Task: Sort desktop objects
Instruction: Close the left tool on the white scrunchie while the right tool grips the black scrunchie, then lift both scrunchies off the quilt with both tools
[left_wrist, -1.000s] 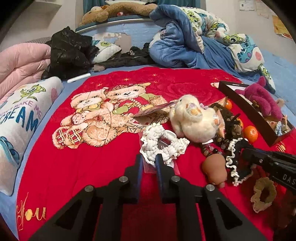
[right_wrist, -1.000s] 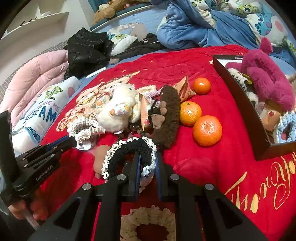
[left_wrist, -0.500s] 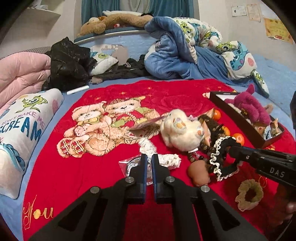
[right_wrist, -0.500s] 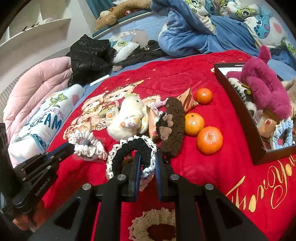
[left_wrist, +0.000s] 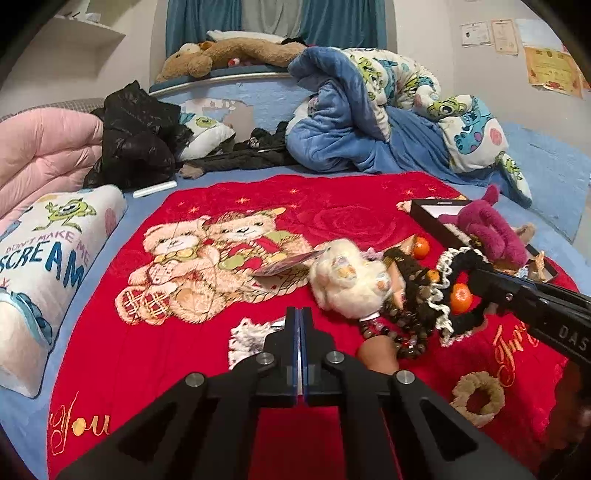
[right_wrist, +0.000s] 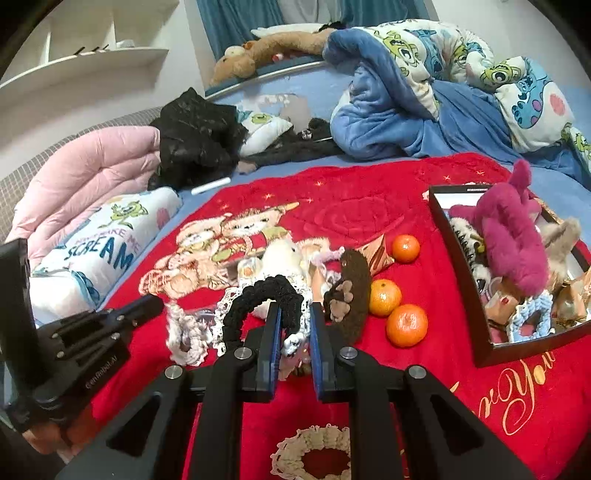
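- The left gripper (left_wrist: 300, 325) has just pinched its jaws tight together; a second ago there was a gap between them
- In its own view the jaws look clenched on the clear wrapper of the white lace scrunchie (left_wrist: 245, 338), which now hangs close under the fingertips, at about 10 o'clock from them
- In the right wrist view that white lace scrunchie (right_wrist: 184, 334) dangles just past the left gripper (right_wrist: 147, 302), lifted a bit off the red blanket (right_wrist: 351, 206)
- The right gripper (right_wrist: 292, 325) is grasping the black scrunchie with lace trim (right_wrist: 266, 299); its jaws were already closed on it a second ago
- That black scrunchie with lace trim (left_wrist: 460, 291) has come up too; it now hangs in front of an orange (left_wrist: 461, 295) in the left wrist view
- The open box (right_wrist: 458, 258) sits at 3 o'clock in the right wrist view, with a pink plush toy (right_wrist: 513, 236) and other small things inside
- I think both scrunchies are picked up now, so the next job is to carry them over to the box
- The cream plush toy (left_wrist: 349, 278), three oranges and a beige scrunchie (left_wrist: 478, 397) still lie on the blanket, so a lot of sorting is left
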